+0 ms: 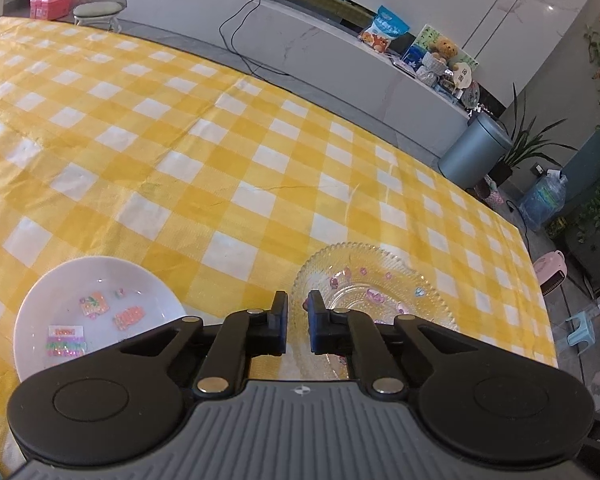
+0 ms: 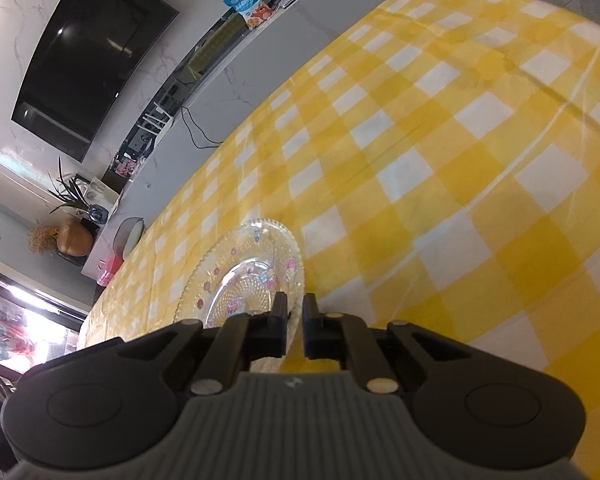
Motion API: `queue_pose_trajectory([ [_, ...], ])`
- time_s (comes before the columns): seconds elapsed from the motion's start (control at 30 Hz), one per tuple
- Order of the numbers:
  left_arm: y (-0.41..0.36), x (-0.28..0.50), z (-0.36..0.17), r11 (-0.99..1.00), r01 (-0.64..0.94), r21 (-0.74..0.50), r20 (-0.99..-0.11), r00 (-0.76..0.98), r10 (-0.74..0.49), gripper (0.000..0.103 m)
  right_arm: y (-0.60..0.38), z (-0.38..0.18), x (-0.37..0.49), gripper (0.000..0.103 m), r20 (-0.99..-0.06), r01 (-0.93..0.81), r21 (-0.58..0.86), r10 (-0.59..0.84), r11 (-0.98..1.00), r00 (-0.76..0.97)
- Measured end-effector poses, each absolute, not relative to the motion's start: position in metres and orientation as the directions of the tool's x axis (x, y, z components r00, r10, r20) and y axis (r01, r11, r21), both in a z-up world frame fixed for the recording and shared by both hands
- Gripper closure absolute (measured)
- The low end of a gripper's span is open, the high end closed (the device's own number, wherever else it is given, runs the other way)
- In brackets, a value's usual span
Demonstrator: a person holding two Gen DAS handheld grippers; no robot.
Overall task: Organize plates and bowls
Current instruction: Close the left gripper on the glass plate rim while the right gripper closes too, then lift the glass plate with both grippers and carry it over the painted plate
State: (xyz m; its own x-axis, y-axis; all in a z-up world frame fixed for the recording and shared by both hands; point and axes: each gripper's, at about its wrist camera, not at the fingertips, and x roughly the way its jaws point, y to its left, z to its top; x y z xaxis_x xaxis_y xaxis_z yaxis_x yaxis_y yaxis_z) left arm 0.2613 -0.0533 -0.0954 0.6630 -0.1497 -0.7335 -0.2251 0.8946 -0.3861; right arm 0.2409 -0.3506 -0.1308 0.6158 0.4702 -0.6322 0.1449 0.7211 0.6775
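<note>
A clear glass plate (image 1: 380, 280) with a beaded rim and pink stickers lies on the yellow checked tablecloth (image 1: 220, 140), right of centre in the left wrist view. My left gripper (image 1: 298, 306) has its jaws drawn narrow over the plate's left rim. Left of it sits a white bowl (image 1: 60, 292) with several stickers inside. In the right wrist view a glass plate (image 2: 240, 272) of the same kind lies to the left, and my right gripper (image 2: 295, 308) is shut on its right rim. I cannot tell whether both views show the same plate.
The tablecloth (image 2: 420, 160) stretches far ahead of both grippers. Past the table's far edge stand a long white counter (image 1: 300, 40), a grey bin (image 1: 474, 152) and a stool (image 1: 100, 8). A dark screen (image 2: 92, 52) hangs on the wall.
</note>
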Motion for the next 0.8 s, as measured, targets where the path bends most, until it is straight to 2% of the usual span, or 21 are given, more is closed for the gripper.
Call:
queue_pose_trajectory([
  [0.8,-0.053,0.215,-0.073,0.861,-0.239,-0.448,-0.715,0.674,-0.185,0.095,-0.361,-0.111,0.199,0.097,-0.653,0.187,0.696,0.503,0.694,0.566],
])
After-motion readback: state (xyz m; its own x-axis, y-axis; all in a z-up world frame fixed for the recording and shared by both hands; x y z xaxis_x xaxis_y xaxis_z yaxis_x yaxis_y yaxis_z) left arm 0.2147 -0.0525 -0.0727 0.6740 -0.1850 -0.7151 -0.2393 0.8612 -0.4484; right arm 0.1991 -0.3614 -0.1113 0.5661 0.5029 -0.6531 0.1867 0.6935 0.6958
